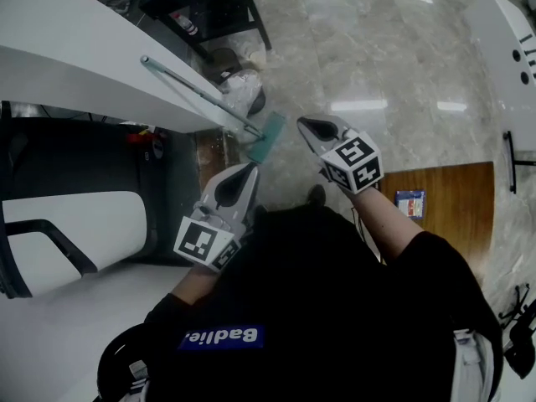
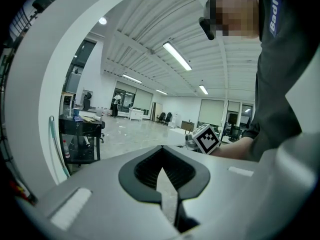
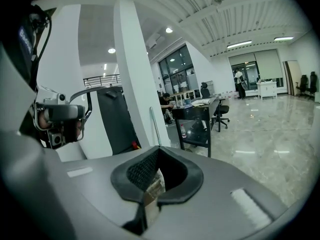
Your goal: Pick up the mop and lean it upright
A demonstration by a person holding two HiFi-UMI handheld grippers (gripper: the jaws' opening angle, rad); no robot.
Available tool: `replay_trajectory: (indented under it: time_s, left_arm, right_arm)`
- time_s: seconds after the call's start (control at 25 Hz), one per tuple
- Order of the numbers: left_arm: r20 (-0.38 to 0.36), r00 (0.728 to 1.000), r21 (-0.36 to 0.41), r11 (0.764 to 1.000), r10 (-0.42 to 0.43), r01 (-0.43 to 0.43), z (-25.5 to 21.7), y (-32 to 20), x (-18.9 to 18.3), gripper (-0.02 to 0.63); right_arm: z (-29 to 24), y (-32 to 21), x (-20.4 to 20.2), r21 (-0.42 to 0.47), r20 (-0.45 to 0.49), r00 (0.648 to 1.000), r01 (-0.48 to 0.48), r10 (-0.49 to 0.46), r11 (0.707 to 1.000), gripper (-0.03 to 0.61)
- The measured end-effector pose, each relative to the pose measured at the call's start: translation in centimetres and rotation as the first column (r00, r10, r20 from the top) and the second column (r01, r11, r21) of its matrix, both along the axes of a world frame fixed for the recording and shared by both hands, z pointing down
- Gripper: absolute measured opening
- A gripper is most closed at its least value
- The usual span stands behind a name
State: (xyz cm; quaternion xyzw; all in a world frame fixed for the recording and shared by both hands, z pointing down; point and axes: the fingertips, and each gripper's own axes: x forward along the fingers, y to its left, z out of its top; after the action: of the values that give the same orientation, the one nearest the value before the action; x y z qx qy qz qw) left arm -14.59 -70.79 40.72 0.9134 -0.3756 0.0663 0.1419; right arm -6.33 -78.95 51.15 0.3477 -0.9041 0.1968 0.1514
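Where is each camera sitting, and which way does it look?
Head view: on the person's head, looking down at the floor; shirt, left gripper, right gripper show.
Left gripper view: rides the left gripper, looks along its shut jaws across the floor; shirt and right gripper show.
Right gripper view: rides the right gripper, faces the black table; shirt shows.
All three share the leaning mop.

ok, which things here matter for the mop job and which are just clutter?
Job:
- mop, leaning on the white pillar
- left gripper, shut, empty
- right gripper, shut, empty

Lying about:
- black table
- plastic bag
- wooden board
- blue packet on it
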Motion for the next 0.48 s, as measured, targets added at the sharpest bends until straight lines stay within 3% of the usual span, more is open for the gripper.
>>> replay_trajectory:
  time_s: [0.24, 0.48]
  left_arm:
    - [-0.033, 0.997, 0.026, 0.998, 0.066, -0.065, -0.4, 1.2, -3.1, 0.018]
    - [-0.049, 0.993, 0.063, 0.992, 0.11, -0.107, -1.2, 3.3, -7.8, 0.018]
  right_arm:
    - [-1.6, 2.2, -1.8, 0.028, -0.04, 0.997, -0.059, 0.06, 0.998, 0.002]
    - [-4.1, 5.6, -6.3, 0.067, -0.039, 0.994, -0.1, 0.103, 0.993, 0.002]
